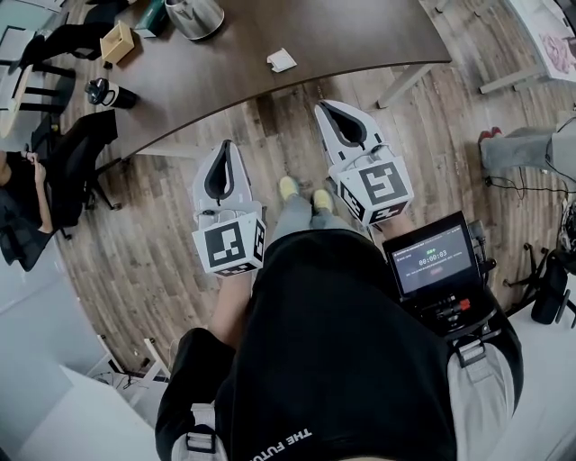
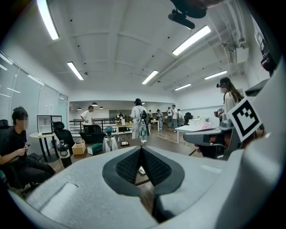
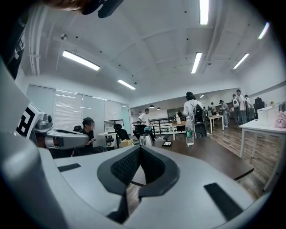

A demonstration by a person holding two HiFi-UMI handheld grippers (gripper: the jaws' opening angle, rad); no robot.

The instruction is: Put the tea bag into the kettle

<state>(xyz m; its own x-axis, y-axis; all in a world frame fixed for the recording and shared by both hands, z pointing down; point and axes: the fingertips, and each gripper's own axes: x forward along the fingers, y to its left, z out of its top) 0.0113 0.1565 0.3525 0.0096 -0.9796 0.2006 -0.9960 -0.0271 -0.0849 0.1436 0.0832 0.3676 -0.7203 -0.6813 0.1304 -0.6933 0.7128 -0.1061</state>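
A steel kettle (image 1: 195, 13) stands at the far edge of the dark brown table (image 1: 360, 36). The white tea bag (image 1: 282, 60) lies flat near the table's front edge, to the right of the kettle. My left gripper (image 1: 226, 146) and right gripper (image 1: 321, 105) hang over the wood floor short of the table, both shut and empty. The right tip is just below the tea bag. In the left gripper view the kettle (image 2: 109, 142) shows beyond the closed jaws. The right gripper view shows the kettle (image 3: 146, 138) straight ahead.
A wooden box (image 1: 117, 40) and a green box (image 1: 151, 18) sit left of the kettle, and a black flask (image 1: 108, 93) stands at the table's left end. A water bottle (image 3: 190, 134) stands on the table. A seated person (image 1: 22, 194) and office chairs are at the left.
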